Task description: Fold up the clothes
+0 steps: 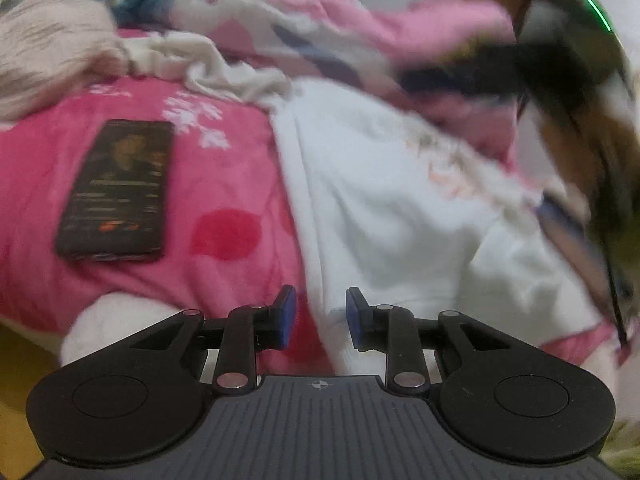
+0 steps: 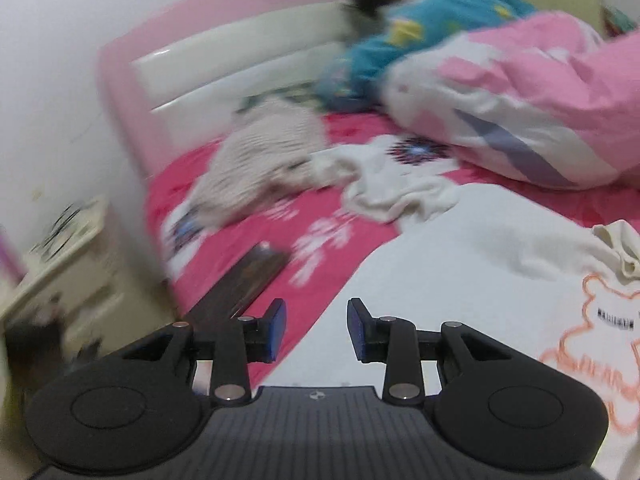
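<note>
Left wrist view, tongs: the left tongs (image 1: 321,312) hang with their blue pads apart by a clear gap and nothing between them, poised over the near edge of a white garment (image 1: 384,200).
Left wrist view, clothes: the white garment lies spread and rumpled on the pink bed cover (image 1: 224,184), with loose ridges running away from the camera; no neat fold shows. A crumpled cream garment (image 1: 224,68) sits beyond it, and a striped knit piece (image 1: 48,60) lies at far left.
Left wrist view, bystanders: a phone (image 1: 116,190) rests face up on the cover, just beside the white garment's left edge. A pink and white quilt (image 1: 320,24) is heaped behind. The right side is a dark, blurred smear that cannot be read.
Right wrist view, tongs: the right tongs (image 2: 316,330) are likewise parted and hold nothing, aimed along the border where white garment (image 2: 460,248) meets cover (image 2: 248,240).
Right wrist view, clothes: an orange bear outline print (image 2: 592,344) shows on the white garment at right; the cream garment (image 2: 396,188) and knit piece (image 2: 260,152) lie further up the bed, well apart from both tongs.
Right wrist view, room: a pink headboard (image 2: 224,60) and a bedside cabinet (image 2: 68,256) frame the left.
Step in hand, judged: the white garment lies unfolded with both tongs near its edge; this fits a reach for a grip or a release after laying it flat.
Next grip calls for: 2 pads closing on a single layer of soft cloth at the edge, clear of the phone.
</note>
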The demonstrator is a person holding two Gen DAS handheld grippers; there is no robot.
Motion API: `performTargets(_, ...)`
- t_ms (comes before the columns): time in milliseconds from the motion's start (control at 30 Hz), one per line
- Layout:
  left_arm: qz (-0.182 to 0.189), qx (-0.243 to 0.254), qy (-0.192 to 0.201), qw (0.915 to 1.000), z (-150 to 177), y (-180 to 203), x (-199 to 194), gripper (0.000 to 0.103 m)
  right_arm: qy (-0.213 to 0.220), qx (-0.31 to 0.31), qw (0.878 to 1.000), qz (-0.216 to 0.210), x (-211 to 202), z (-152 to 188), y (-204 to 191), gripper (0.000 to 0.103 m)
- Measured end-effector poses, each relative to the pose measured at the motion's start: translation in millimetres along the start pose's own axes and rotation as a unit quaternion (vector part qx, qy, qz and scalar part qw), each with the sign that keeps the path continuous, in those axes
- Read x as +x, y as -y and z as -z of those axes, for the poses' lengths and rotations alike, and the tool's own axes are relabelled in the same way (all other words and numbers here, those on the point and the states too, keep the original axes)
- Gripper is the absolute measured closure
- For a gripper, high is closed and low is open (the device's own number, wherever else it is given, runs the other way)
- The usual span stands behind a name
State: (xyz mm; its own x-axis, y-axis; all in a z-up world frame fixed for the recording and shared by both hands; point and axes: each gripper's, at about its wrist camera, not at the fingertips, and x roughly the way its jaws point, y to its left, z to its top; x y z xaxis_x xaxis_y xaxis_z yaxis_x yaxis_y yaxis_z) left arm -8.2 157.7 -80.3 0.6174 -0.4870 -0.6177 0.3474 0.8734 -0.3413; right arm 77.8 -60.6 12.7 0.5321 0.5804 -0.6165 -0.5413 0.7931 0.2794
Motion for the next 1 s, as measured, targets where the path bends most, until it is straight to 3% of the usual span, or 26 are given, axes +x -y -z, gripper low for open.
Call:
performTargets(200, 0.0, 0.005, -0.016, 0.9999, 7, -3, 12, 0.077, -0.073, 0.076, 0.992, 0.074, 117, -52, 34, 0.072)
performTargets(433, 0.009, -0.02, -0.015, 0.9996, 8, -8, 16, 0.078, -0.134, 0.135, 0.977, 0.092, 184, -54, 65, 0.082)
performTargets(567, 0.012, -0.028, -0.013, 0.9994, 10, -9, 18, 0.085, -0.14, 0.112, 0.979, 0.093, 189, -53, 63, 0.095)
performTargets(600, 0.013, -0.031, -0.013, 0.9994, 10, -10, 18, 0.091, -0.137, 0.111, 0.98, 0.091, 187, -53, 63, 0.097)
performTargets(767, 0.045, -0.071, 0.002, 0.9965, 11, -19, 11, 0.098, -0.096, 0.137, 0.984, 0.069, 158, -62, 65, 0.098)
performTargets(900, 0.104, -0.125, 0.021, 0.9864, 6, -32, 3, 0.099, -0.057, 0.17, 0.983, 0.038, 127, -73, 71, 0.098)
performTargets(1000, 0.151, -0.164, 0.031, 0.9744, 6, -41, -2, 0.099, -0.026, 0.195, 0.98, 0.0, 111, -83, 75, 0.102)
